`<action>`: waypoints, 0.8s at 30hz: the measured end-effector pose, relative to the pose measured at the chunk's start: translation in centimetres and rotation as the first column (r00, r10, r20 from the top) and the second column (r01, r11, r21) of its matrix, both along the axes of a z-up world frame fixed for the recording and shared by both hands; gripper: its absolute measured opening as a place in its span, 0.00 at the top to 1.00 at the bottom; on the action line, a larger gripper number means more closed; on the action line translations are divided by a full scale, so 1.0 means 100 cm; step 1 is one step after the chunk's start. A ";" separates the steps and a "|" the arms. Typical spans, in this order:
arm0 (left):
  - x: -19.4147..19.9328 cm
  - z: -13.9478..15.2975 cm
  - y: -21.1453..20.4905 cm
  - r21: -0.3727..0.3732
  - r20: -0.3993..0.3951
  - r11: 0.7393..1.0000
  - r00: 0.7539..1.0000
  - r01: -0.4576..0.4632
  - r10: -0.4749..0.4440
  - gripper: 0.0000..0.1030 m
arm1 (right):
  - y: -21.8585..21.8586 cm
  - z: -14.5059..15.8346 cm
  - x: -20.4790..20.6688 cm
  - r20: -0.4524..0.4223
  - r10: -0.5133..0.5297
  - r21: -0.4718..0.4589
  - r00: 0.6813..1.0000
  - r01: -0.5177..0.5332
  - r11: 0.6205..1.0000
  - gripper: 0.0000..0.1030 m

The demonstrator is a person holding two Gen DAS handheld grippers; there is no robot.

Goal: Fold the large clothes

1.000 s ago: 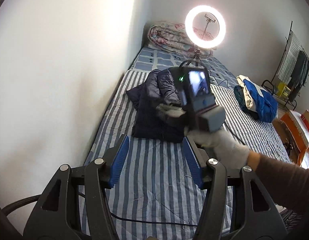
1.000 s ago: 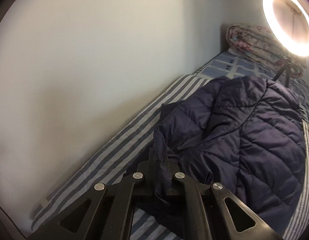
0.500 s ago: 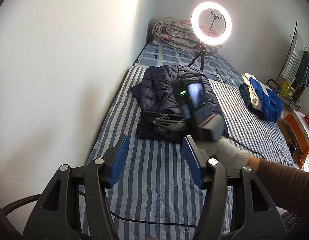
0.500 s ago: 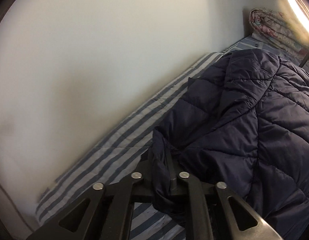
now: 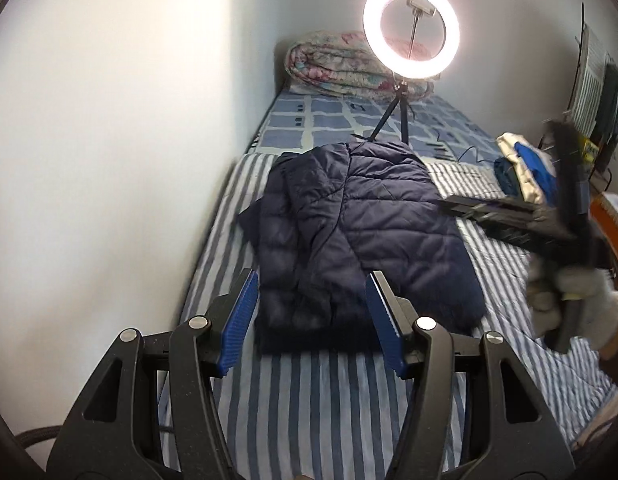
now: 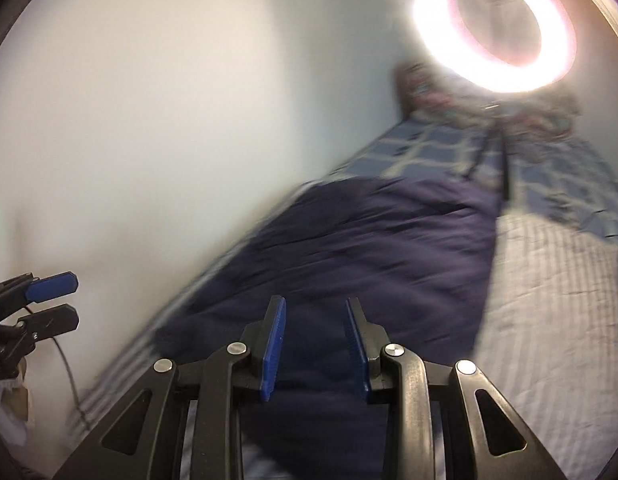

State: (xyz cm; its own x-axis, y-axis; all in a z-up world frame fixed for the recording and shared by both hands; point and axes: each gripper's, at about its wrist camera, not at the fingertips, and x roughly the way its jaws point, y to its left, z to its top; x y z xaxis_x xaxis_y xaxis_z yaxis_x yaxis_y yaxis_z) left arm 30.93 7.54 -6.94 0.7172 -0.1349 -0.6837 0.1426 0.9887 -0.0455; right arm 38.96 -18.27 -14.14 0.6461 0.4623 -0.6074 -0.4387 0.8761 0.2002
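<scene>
A dark navy quilted jacket [image 5: 357,232] lies folded on the striped bed; it also shows, blurred, in the right wrist view [image 6: 349,256]. My left gripper [image 5: 311,312] is open and empty, held above the bed just short of the jacket's near edge. My right gripper [image 6: 315,336] is open and empty above the jacket. In the left wrist view the right gripper [image 5: 505,216] hangs blurred in the air off the jacket's right side, in a gloved hand. The left gripper's fingertips [image 6: 49,288] show at the far left of the right wrist view.
A lit ring light on a tripod [image 5: 409,28] stands behind the jacket. A rolled floral quilt [image 5: 341,64] lies at the bed's head. Folded clothes [image 5: 525,168] sit at the bed's right side. A white wall [image 5: 109,140] runs along the left. A cable [image 6: 69,376] hangs by the wall.
My right gripper has opened, let go of the jacket's edge, and swung up and to the right. The jacket now lies flat. The left gripper has stayed open.
</scene>
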 end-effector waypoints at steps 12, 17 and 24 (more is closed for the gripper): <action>0.095 -0.098 0.003 0.099 -0.111 0.991 0.989 -0.088 0.099 0.44 | -0.049 -0.002 0.119 0.033 -0.162 -0.035 0.986 0.163 0.986 0.72; 0.096 -0.137 0.023 0.074 -0.166 0.991 0.979 -0.111 0.122 0.44 | -0.024 -0.028 0.155 0.002 -0.154 -0.106 0.988 0.154 0.982 0.72; 0.091 -0.150 0.030 0.052 -0.166 0.992 0.978 -0.117 0.124 0.43 | 0.009 -0.067 0.177 -0.072 -0.130 -0.235 0.989 0.110 0.966 0.72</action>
State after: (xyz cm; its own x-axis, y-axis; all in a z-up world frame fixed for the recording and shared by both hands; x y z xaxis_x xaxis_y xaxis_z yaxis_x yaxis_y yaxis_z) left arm 40.01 10.56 -21.93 0.6002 -0.0231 -0.7995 0.0157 0.9997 -0.0171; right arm 56.66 -17.35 -20.82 0.6289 0.2265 -0.7437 -0.3176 0.9480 0.0201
